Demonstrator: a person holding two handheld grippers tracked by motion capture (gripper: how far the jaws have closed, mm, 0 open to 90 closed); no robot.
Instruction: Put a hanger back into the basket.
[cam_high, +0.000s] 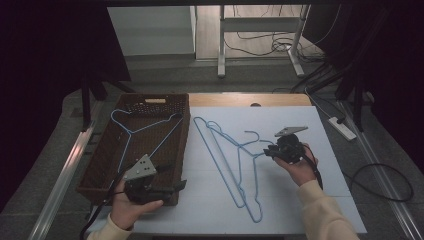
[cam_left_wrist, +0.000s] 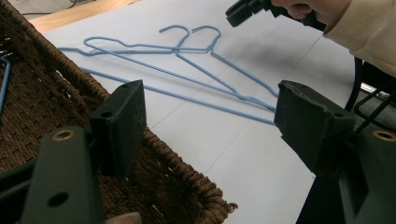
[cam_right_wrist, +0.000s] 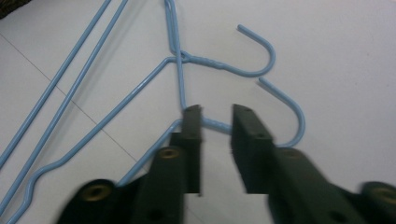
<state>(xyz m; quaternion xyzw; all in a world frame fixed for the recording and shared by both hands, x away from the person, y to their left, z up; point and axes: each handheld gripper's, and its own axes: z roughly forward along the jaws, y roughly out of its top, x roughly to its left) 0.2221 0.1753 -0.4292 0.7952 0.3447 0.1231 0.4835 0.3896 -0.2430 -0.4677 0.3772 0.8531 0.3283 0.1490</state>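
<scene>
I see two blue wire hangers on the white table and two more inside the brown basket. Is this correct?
Not quite. The brown basket holds one blue hanger, not two, as the high view shows. The two blue wire hangers on the white table are right.

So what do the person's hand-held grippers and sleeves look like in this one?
Both grippers are black. The left gripper and right gripper each carry a grey three-cornered plate on top and trail a black cable. The jaws are flat, blocky black pads on dark arms set with brass-coloured rivets. The person wears cream long sleeves reaching the wrists.
</scene>
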